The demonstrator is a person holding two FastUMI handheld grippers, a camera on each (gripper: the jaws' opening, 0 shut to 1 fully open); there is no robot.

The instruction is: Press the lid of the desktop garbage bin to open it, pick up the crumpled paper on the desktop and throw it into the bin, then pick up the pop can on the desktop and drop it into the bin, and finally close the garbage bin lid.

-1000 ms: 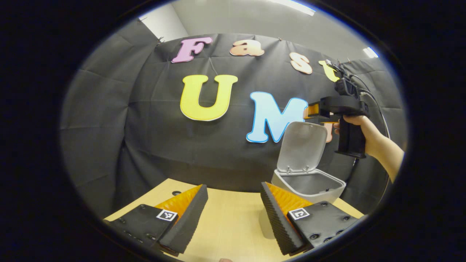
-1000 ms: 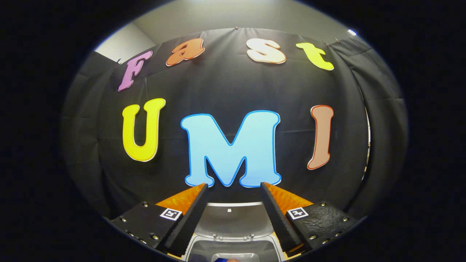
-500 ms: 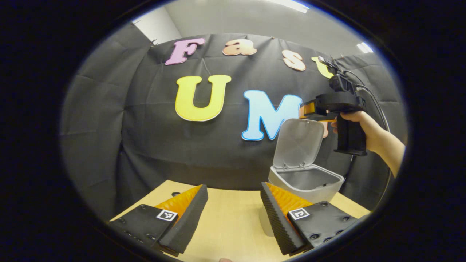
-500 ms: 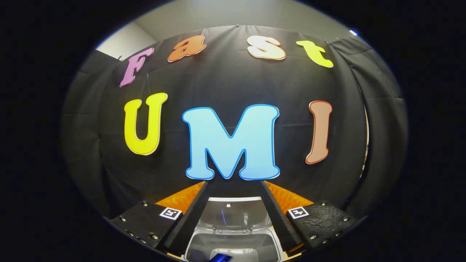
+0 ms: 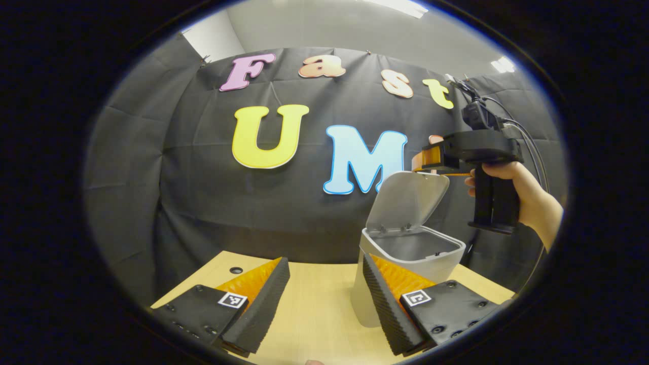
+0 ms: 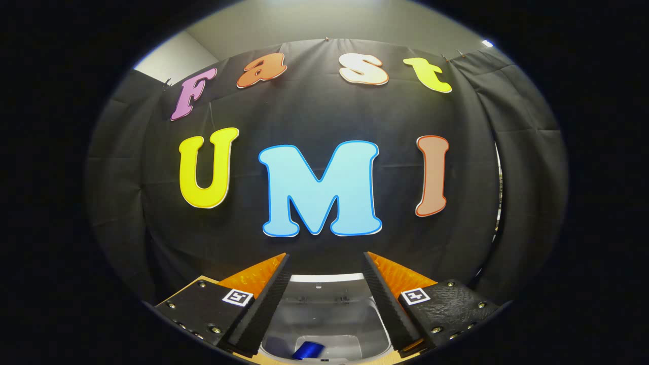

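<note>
Both grippers, left (image 5: 324, 299) and right (image 6: 324, 299), gape with nothing held; the blue can (image 6: 308, 350) lies at 6 o'clock inside the bin (image 6: 324, 324).

Black cloth wall (image 5: 203, 203), wood table (image 5: 319, 309), ceiling lights (image 5: 400, 6).

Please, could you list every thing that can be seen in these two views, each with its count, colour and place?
garbage bin: one, light grey, on the table's right part, open.
lid: one, light grey, tilted up behind the bin's opening.
pop can: one, blue, lying inside the bin.
table: one, light wood, under the bin.
booth wall: one, black cloth, behind the table.
left gripper: one, low over the table, jaws apart, holding nothing.
right gripper: one, above the bin's opening, jaws apart, holding nothing.
hand: one, holding the right gripper's handle.
</note>
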